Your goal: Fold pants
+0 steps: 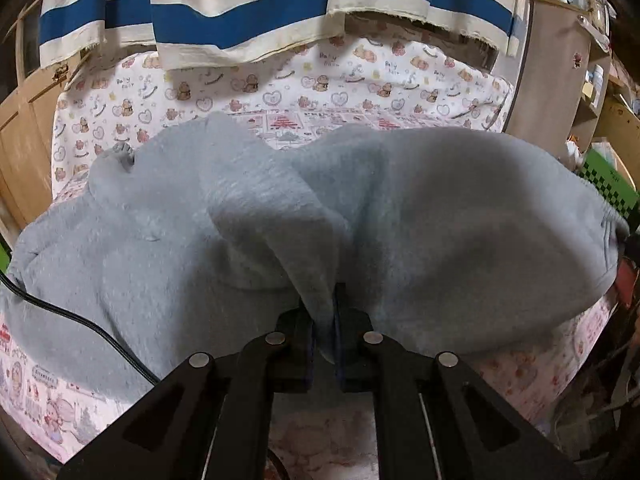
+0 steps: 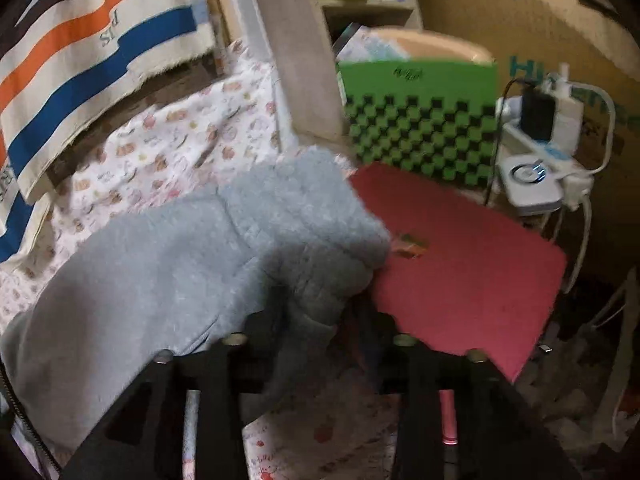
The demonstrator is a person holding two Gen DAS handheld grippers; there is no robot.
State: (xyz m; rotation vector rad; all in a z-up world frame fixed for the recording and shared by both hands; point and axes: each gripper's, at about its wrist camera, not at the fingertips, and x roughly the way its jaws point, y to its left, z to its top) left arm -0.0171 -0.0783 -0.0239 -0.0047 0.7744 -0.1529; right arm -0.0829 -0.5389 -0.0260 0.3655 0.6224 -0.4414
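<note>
Grey fleece pants (image 1: pixel 440 220) lie bunched across a bed with a cartoon-print sheet (image 1: pixel 280 80). In the left wrist view my left gripper (image 1: pixel 325 320) is shut on a pinched fold of the pants near their front edge, lifting it a little. In the right wrist view my right gripper (image 2: pixel 320 312) is shut on the thick, gathered end of the pants (image 2: pixel 180 272) at the bed's right edge. The cloth hides both pairs of fingertips.
A striped "PARIS" cloth (image 1: pixel 248 4) hangs behind the bed. A red stool (image 2: pixel 460 256), a green checkered box (image 2: pixel 420 120) and a power strip with chargers (image 2: pixel 536 160) stand right of the bed. A wooden post (image 2: pixel 296 48) rises at the bed corner. A black cable (image 1: pixel 80 316) crosses the pants.
</note>
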